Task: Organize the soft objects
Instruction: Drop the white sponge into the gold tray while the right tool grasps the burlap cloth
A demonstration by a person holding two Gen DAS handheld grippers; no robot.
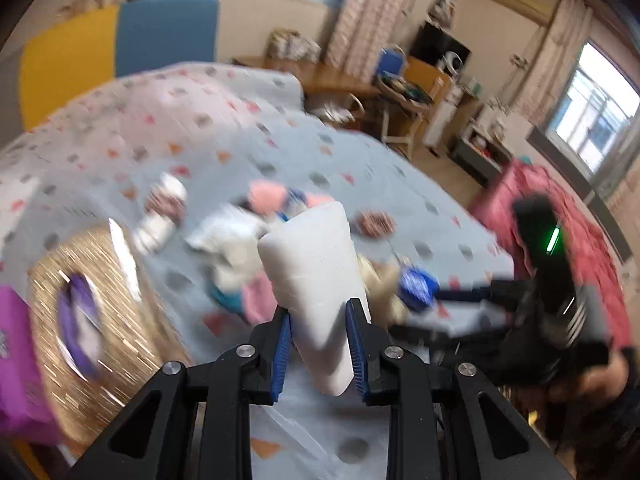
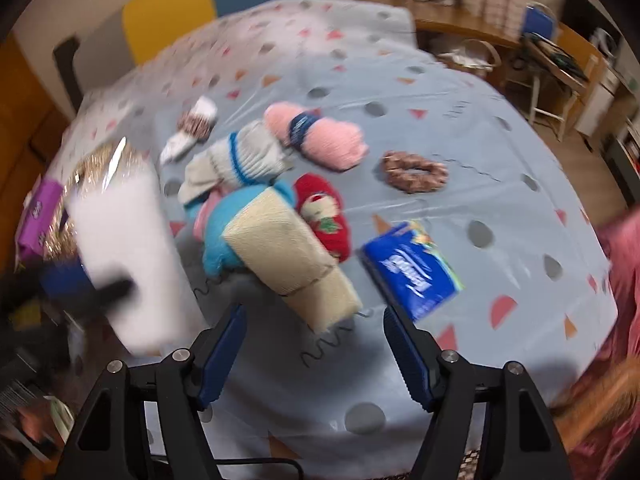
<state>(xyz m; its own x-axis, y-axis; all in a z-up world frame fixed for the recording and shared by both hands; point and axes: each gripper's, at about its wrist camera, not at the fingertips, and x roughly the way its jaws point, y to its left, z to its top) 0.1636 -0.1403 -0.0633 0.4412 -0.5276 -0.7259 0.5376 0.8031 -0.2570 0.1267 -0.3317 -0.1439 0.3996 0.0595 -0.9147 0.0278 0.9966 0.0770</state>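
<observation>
No readable text: the blue tissue pack (image 2: 412, 270) near the bed's (image 2: 460, 92) right edge has white lettering, too blurred to read. Same for the purple pack (image 2: 38, 216) at the left edge.

Left gripper (image 1: 320, 344) is clamped on a white soft roll (image 1: 316, 280), smooth and tapered, lifted over the pile.

Right gripper (image 2: 316, 344) has its jaws fairly wide, nothing between the pads; it sits just above a cream knitted fold (image 2: 288, 256), ribbed.

Mid-bed pile: pink yarn skein (image 2: 320, 136) with dark band, red knitted slipper (image 2: 324, 216), brown fuzzy scrunchie (image 2: 414, 170) apart to the right. Gold glittery bag (image 1: 100, 320) by the left edge.
</observation>
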